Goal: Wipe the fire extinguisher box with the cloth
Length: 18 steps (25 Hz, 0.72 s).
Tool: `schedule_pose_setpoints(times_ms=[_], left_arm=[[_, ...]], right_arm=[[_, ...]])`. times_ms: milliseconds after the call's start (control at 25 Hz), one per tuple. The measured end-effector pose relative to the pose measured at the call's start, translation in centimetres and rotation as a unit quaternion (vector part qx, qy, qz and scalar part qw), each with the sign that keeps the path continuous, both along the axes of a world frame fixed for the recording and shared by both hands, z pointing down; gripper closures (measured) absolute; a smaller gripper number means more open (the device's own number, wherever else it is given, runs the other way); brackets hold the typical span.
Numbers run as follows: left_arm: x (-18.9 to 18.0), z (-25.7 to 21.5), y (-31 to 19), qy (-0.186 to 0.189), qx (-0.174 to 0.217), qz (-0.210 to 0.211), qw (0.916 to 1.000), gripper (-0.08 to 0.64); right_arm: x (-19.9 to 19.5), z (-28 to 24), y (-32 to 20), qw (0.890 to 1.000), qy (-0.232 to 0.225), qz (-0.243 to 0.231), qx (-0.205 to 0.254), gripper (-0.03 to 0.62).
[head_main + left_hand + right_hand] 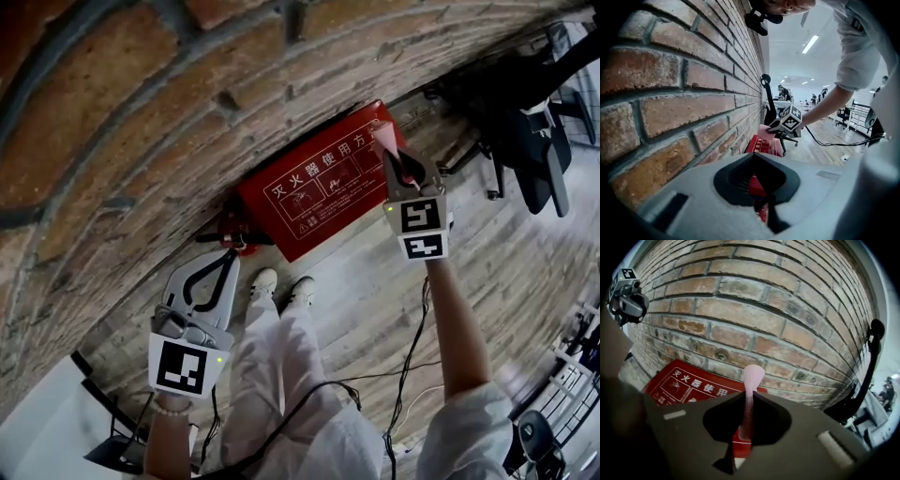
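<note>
The red fire extinguisher box (323,192) with white print stands on the floor against the brick wall (141,112). My right gripper (390,150) is at the box's upper right corner, shut on a thin pink cloth (752,376) that sticks out beyond its tips towards the bricks. The box (689,385) shows below and left of the right gripper (750,393). My left gripper (229,255) hangs shut near the box's lower left corner, a little off it, with nothing in it. Through the left gripper (757,156) part of the red box (764,143) shows.
A black office chair (534,141) stands on the wooden floor (506,272) to the right of the box. Black cables (408,366) trail over the boards. The person's shoes (281,284) are just in front of the box. A white object (37,422) sits lower left.
</note>
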<state>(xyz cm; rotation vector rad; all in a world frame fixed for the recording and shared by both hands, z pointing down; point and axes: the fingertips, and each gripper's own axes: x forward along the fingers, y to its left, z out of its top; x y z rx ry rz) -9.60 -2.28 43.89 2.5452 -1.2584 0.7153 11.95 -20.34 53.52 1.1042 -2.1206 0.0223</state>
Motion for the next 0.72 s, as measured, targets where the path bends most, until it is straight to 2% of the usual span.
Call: schedule_pose_setpoints(times_ms=[200,360,520,720], left_arm=[[0.4,0.3,0.0,0.001,-0.004,0.002,1.0000,0.562],[0.9,0.2,-0.4,-0.001,0.000,0.011,0.9999,0.561],[1.4,0.5,-0.4,-0.003,-0.002,0.015,0.9999,0.561],[1.9,0.5,-0.5,-0.006,0.000,0.022,0.9997,0.561]], right_arm=[[4.8,0.1,-2.5,0.998,0.028,0.051,0.005,0.566],[7.2,0.6,-3.6,0.996,0.040,0.082,0.000,0.565],[7.4,2.2,-3.4,0.995,0.055,0.085,-0.017,0.565],[5.9,3.8,-2.7,0.995,0.062,0.067,-0.035,0.566]])
